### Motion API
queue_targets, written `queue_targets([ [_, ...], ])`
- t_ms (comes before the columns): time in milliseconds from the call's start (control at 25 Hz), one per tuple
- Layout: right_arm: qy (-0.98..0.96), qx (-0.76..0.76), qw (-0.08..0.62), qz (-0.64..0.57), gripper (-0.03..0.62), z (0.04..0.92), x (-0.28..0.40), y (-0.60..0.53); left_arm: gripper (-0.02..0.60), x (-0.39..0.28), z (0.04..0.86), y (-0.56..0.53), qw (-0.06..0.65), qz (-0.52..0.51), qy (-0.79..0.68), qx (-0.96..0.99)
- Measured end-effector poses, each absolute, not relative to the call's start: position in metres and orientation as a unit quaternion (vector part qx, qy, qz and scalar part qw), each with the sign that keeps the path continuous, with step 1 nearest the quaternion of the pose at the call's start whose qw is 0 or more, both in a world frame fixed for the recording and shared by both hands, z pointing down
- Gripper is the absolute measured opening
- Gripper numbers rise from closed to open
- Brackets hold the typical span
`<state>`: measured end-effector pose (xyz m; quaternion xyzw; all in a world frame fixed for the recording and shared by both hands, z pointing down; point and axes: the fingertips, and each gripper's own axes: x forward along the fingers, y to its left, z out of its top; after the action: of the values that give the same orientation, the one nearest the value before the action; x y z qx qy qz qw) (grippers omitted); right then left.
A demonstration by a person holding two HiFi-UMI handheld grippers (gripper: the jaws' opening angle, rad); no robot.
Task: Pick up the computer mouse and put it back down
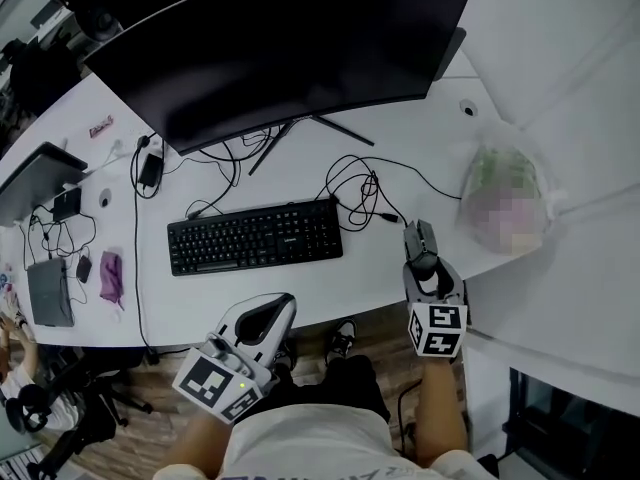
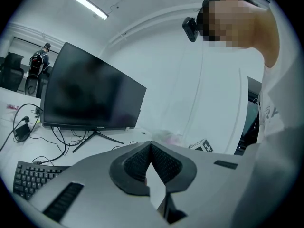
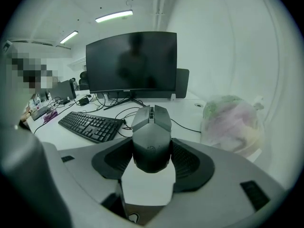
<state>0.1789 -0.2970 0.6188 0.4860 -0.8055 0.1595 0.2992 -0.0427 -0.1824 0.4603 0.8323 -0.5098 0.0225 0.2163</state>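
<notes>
At far left of the white tabletop (image 1: 300, 286): a second dark screen (image 1: 35, 178), a flat grey box (image 1: 48, 291), a purple pouch (image 1: 110, 276), loose leads around them. Further in, a black power brick (image 1: 150, 171) with its lead trailing toward the near edge. Left of centre, off the tabletop's near edge and over the wooden floor (image 1: 150, 443): left gripper (image 2: 151, 146), jaws pressed together at the tips, nothing between them. Centre: black keyboard (image 1: 255, 236) lying roughly parallel to the near edge; behind it the wide curved monitor (image 1: 280, 43), screen dark, on a splayed two-leg stand (image 1: 300, 133). Small logo on the monitor's lower bezel, too small to read; same for the print on the keyboard. Between keyboard and computer mouse (image 3: 152, 122), a tangle of black cables (image 1: 355, 193), crowding the patch just ahead of the mouse. Right of the keyboard, near the tabletop's front edge: right gripper (image 3: 152, 151), jaws spread to the mouse's width and clamped on the rear flanks of the dark grey mouse, nose and wheel sticking out past the pads toward the monitor. Cannot tell whether lifted or touching the tabletop. Round emblem on the mouse's back, not legible. Further right, near but apart from the mouse: a knotted clear plastic bag (image 1: 505, 203) with greenish and pinkish contents, not identifiable. Beyond it, a cable hole (image 1: 468, 108) in the tabletop.
</notes>
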Motion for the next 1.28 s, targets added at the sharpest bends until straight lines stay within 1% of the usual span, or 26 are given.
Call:
queue_targets([
  [880, -0.817, 0.528, 0.211, 0.099, 0.268, 0.504, 0.161, -0.278, 0.005, -0.067, 0.393, -0.172, 0.149, -0.033, -0.508, 0.848],
  [1280, -0.827, 0.537, 0.153, 0.068, 0.267, 0.447, 0.149, -0.272, 0.005, -0.082, 0.364, -0.169, 0.117, -0.050, -0.509, 0.851],
])
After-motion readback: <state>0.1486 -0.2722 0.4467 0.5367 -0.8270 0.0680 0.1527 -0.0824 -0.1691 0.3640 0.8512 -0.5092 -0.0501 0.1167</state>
